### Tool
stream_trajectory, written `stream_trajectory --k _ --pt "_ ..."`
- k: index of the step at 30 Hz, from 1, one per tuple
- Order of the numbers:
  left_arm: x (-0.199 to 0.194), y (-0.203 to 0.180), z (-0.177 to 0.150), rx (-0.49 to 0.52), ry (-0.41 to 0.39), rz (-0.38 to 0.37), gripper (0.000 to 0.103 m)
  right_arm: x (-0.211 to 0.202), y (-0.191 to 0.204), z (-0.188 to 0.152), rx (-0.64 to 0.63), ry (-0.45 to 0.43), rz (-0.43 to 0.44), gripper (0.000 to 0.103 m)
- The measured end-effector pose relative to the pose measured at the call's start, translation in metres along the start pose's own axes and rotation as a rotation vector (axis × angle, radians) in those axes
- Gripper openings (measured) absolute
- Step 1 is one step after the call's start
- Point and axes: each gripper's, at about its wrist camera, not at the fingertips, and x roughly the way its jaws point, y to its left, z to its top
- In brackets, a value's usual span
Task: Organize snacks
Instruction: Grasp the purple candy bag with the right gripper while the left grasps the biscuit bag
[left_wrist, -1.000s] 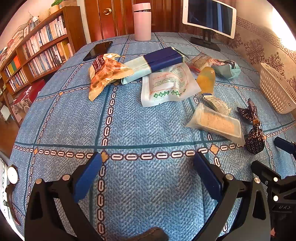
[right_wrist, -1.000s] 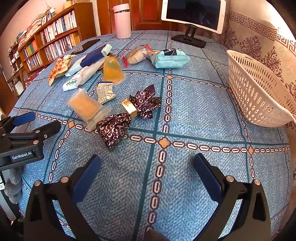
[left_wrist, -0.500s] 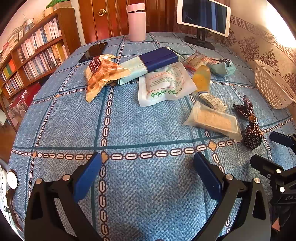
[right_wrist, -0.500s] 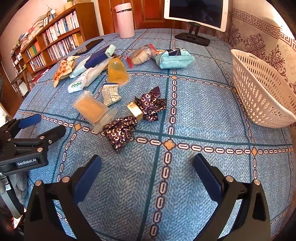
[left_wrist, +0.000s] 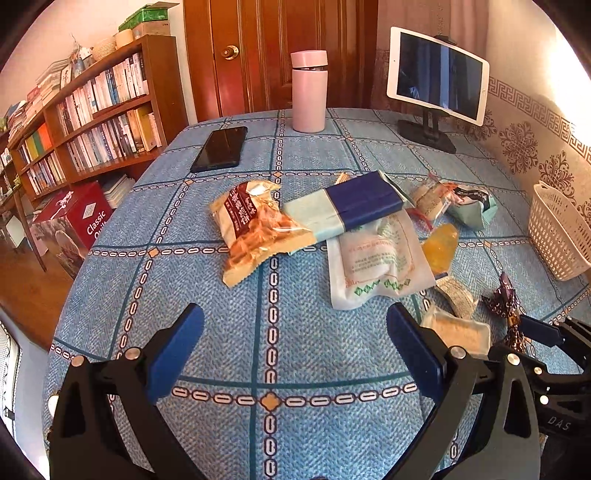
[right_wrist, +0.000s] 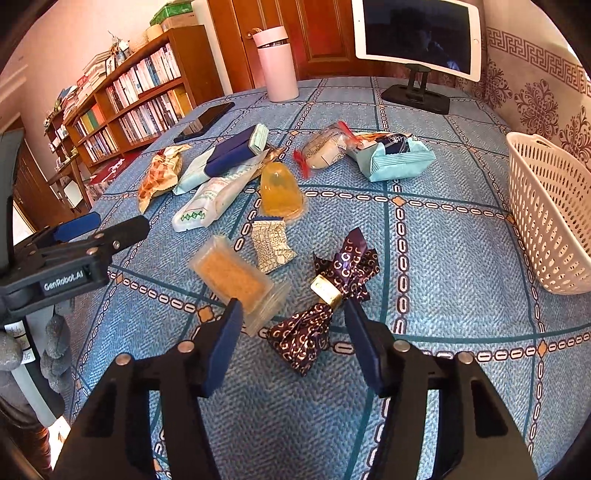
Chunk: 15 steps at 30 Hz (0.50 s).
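Note:
Several snacks lie on the blue tablecloth. My right gripper (right_wrist: 293, 325) is open, its fingers on either side of a dark purple wrapped candy bag (right_wrist: 325, 295) with a gold band, not closed on it. A clear pack of beige cake (right_wrist: 236, 277) lies just left of it. A yellow jelly cup (right_wrist: 279, 192), a small patterned packet (right_wrist: 273, 245), a white pouch (right_wrist: 210, 199) and a teal pack (right_wrist: 395, 158) lie farther off. My left gripper (left_wrist: 295, 339) is open and empty above bare cloth, short of an orange snack bag (left_wrist: 255, 225) and a navy box (left_wrist: 354, 206).
A white slatted basket (right_wrist: 550, 218) stands at the right table edge. A pink flask (left_wrist: 308, 92), a tablet on a stand (left_wrist: 436, 77) and a black phone (left_wrist: 219, 147) stand at the far side. A bookshelf (left_wrist: 92, 122) is left of the table.
My right gripper has moved forward and down so its fingers now flank the purple candy bag, and its opening has narrowed. My left gripper has moved forward toward the snacks, still open.

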Motion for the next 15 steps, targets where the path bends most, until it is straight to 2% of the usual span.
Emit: stream_trajectory --k 6,15 --pt "0.024 0.026 0.027 -0.083 0.02 0.012 0.1 -0.002 0.006 0.0 -0.032 -0.021 -0.016 0.032" --pt "0.074 0.056 0.067 -0.193 0.057 0.045 0.1 -0.006 0.002 0.0 -0.02 -0.032 -0.008 0.029"
